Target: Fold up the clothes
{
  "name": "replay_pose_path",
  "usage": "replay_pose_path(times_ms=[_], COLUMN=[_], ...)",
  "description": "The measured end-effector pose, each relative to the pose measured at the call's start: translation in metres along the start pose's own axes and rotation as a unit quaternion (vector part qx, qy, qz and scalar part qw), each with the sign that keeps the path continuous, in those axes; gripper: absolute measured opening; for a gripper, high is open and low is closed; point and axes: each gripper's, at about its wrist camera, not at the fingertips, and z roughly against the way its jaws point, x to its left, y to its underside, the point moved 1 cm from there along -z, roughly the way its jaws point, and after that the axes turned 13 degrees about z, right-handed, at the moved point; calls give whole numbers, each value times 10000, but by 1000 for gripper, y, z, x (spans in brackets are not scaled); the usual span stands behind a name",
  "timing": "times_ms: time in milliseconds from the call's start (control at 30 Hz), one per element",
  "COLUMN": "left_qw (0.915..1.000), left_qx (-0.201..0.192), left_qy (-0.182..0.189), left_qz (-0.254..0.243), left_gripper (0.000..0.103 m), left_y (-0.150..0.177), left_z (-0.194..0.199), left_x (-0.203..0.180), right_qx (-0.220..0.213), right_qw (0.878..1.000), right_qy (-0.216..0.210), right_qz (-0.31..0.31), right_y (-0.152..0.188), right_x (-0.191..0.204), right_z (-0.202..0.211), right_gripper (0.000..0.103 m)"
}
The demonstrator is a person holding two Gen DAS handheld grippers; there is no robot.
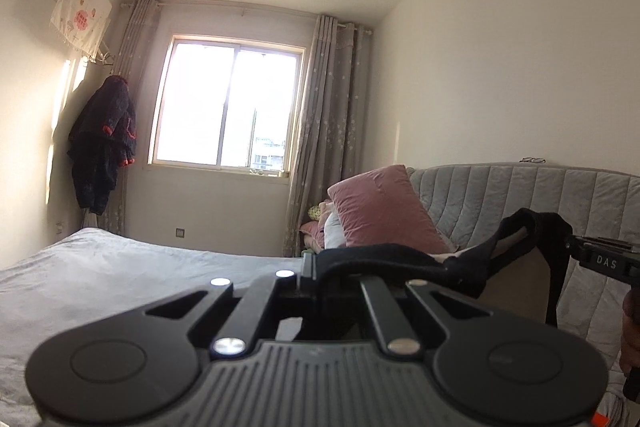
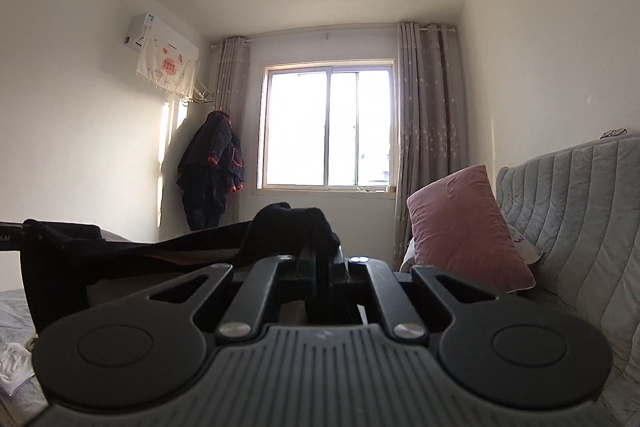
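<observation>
Black garment [image 1: 400, 259] pinched between 2 claws

Bright window [image 2: 328, 125] between grey curtains [image 2: 430, 131], white walls, grey bed [image 1: 100, 267].

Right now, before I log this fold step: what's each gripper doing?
Left gripper: closed on an edge of the black garment.
Right gripper: closed on the same black garment, which is stretched between the two.
</observation>
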Motion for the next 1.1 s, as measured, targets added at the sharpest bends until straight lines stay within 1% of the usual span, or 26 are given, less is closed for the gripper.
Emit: replay_pose_path(times_ms=[67,133,200,333,433,567,733,933,1100], left_qw=[10000,9998,9994,9973,9949,9923,9893,9839,9771], left_qx=[-5,63,224,550,714,849,876,1091,1362], left_qy=[-17,-125,-236,-494,-712,-887,-1163,-1416,-1632], left_qz=[-56,-126,-84,21,41,148,35,1,-30], left_gripper=[2,2,2,2,2,2,2,3,3], left_y=[-1,3,10,37,62,86,109,137,164], left_z=[-3,-13,-30,-70,-106,-156,-215,-277,-321], left_x=[0,2,8,21,27,35,47,75,105], right_qx=[43,163,284,562,845,1119,1339,1556,1754], right_qw=[10000,9998,9995,9982,9959,9917,9872,9821,9784], right_qy=[11,19,27,57,174,440,703,887,846], right_qz=[58,91,124,189,285,463,515,584,692], right_y=[2,12,21,45,68,95,122,161,195], right_x=[3,6,9,14,17,20,23,33,46], right_z=[-3,-13,-22,-44,-70,-109,-160,-218,-261], right_gripper=[5,5,5,5,5,5,5,5,5])
